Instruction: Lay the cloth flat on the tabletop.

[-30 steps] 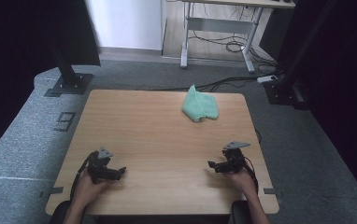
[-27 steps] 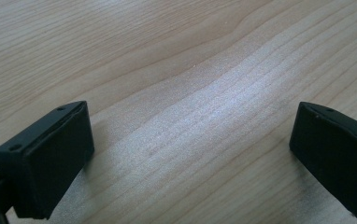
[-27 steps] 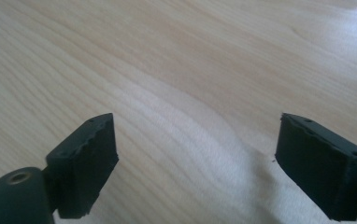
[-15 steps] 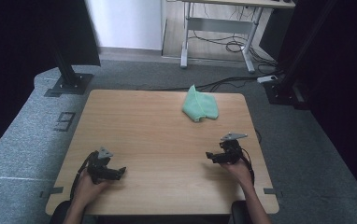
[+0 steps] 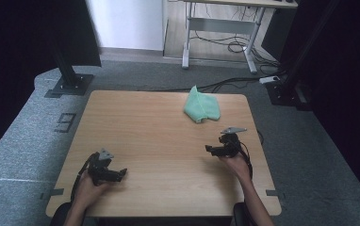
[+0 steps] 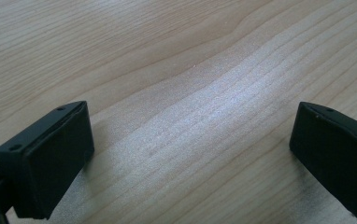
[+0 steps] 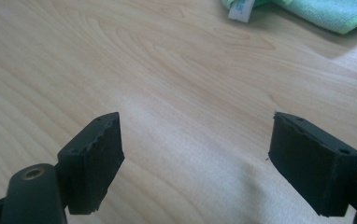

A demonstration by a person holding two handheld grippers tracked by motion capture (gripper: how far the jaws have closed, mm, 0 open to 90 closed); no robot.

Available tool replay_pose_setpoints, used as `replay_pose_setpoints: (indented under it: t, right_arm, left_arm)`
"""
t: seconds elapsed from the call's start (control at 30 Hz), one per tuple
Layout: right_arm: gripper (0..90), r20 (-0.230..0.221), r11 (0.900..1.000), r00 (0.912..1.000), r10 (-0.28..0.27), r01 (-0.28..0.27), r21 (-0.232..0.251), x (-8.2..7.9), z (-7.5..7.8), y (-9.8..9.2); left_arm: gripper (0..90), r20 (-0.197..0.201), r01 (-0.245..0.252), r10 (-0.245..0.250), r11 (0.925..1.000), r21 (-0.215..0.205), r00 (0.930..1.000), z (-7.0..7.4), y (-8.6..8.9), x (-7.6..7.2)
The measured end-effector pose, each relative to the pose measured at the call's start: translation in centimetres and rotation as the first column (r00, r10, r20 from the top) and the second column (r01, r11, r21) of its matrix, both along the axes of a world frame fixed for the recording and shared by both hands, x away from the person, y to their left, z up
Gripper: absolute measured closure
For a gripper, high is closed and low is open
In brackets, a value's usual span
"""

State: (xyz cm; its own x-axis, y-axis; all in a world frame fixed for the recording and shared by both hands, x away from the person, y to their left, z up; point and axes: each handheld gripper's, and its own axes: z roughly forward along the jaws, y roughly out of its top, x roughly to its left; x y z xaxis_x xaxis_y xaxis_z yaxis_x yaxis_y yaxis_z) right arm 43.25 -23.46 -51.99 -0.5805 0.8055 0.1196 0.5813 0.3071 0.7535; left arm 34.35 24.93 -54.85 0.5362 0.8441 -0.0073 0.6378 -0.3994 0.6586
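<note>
A crumpled green cloth lies at the far right of the wooden table. In the right gripper view the cloth and its white tag sit at the top edge. My right gripper hovers near the right edge, a short way in front of the cloth and pointing left. Its jaws are open over bare wood and have just been closing a little, with nothing between them. My left gripper rests near the front left corner. It stands open with only wood grain between its pads.
Grey carpet surrounds the table. Two black stand bases sit beyond the far corners. A desk frame and floor cables lie further back. A taped mark is on the floor at the left.
My right hand has moved away from the front edge toward the cloth, with the gripper slightly higher. The left hand and the cloth have stayed put.
</note>
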Motion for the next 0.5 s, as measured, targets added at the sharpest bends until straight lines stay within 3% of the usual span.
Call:
replay_pose_setpoints:
  t: [0.5]
  right_arm:
    - [27.8, -0.008, 1.000, 0.9998, -0.018, 0.018, 0.000, 2.8, 0.0, 0.4]
  left_arm:
    - [0.0, 0.000, 0.000, 0.000, 1.0000, 0.001, 1.0000, 0.0, 0.0, 0.0]
